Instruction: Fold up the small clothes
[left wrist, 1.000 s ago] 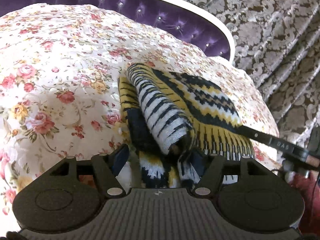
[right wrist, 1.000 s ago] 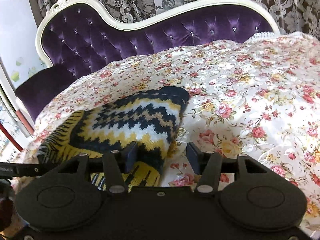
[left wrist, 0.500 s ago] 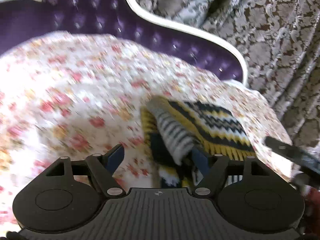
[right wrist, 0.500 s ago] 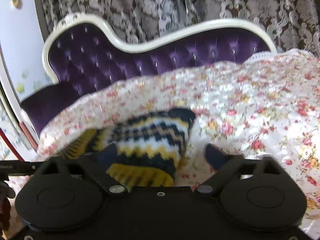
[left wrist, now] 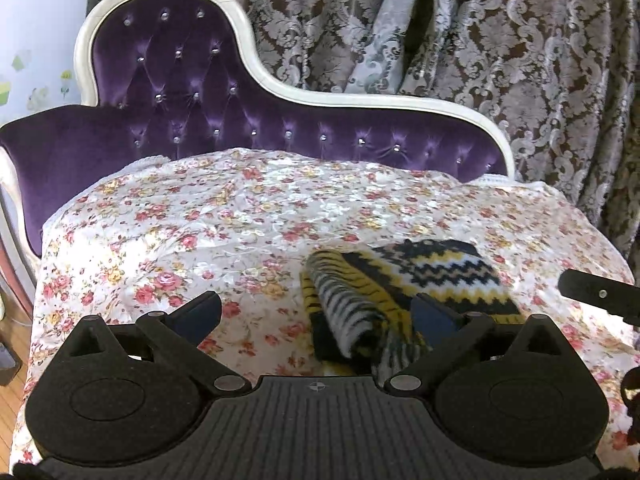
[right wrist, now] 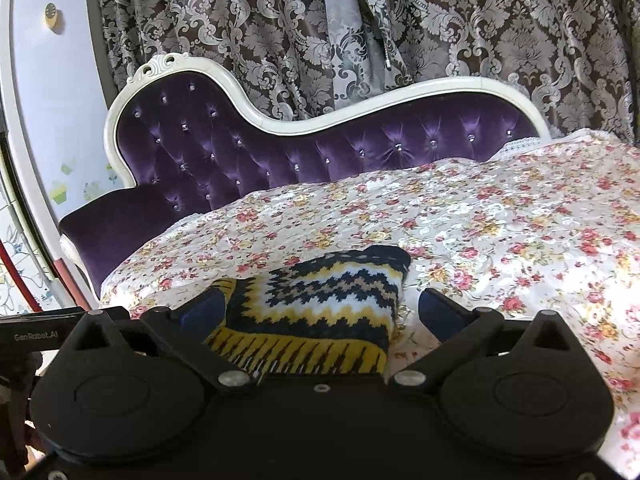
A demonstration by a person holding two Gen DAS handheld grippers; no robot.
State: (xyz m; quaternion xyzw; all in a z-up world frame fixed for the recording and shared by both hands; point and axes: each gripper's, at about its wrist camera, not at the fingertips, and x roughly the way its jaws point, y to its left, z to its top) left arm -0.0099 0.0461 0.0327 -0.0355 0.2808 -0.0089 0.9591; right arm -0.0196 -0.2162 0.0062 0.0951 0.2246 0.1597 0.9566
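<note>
We start at the left, where the purple tufted sofa back (left wrist: 192,92) rises behind the floral cover (left wrist: 200,232), and nothing lies on that side of the cover. Our left gripper (left wrist: 316,312) has its jaws opening, now spread wide; only its right finger (left wrist: 434,314) stands in front of the cloth, and no pad presses on it. To the right of centre, near the front edge, lies the knitted garment (left wrist: 432,272), yellow, navy and white in zigzags, folded into a compact block with a rolled flap at its near left end. Further right, our right gripper (right wrist: 320,304) shows wide jaws framing the garment (right wrist: 332,300) without touching it.

We judge this piece essentially folded and released; what may remain is tidying that rolled flap or setting the bundle aside, and no other clothes show in either view.

A second ago both grippers sat low and close, with narrower jaws right at the cloth's near edge. Since then both have let go, spread fully, lifted and backed off, so more of the sofa and the patterned curtain (right wrist: 360,32) shows.
</note>
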